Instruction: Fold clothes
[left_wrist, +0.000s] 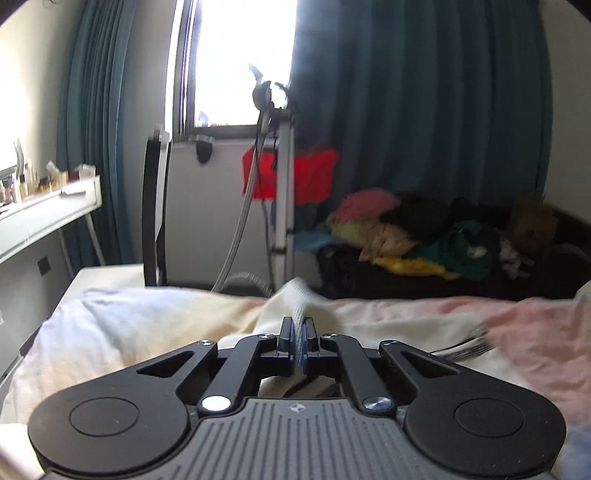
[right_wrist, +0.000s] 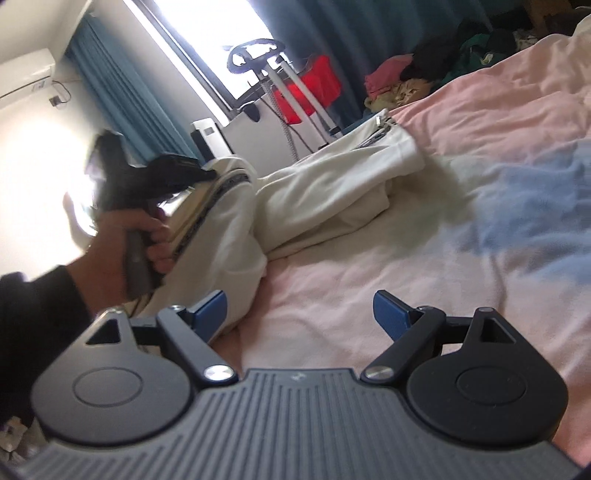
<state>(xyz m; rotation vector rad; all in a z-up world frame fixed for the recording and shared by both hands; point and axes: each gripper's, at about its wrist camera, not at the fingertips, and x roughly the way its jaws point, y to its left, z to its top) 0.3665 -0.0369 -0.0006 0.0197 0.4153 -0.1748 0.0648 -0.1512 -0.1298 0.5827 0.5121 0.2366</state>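
A cream-white garment (right_wrist: 325, 192) with a dark-striped ribbed hem and a zipper lies on the pink bedcover (right_wrist: 480, 103). My left gripper (left_wrist: 297, 334) is shut on its ribbed edge (left_wrist: 300, 314) and lifts it off the bed. In the right wrist view the left gripper (right_wrist: 162, 173) shows at the left, held in a hand, with the garment's hem hanging from it. My right gripper (right_wrist: 300, 308) is open and empty above the bedcover, just right of the hanging cloth.
A pile of coloured clothes (left_wrist: 424, 232) lies beyond the bed on a dark surface. A garment steamer stand (left_wrist: 280, 177) with a red cloth (left_wrist: 314, 177) stands by the window. A white desk (left_wrist: 48, 210) is at the left. Teal curtains hang behind.
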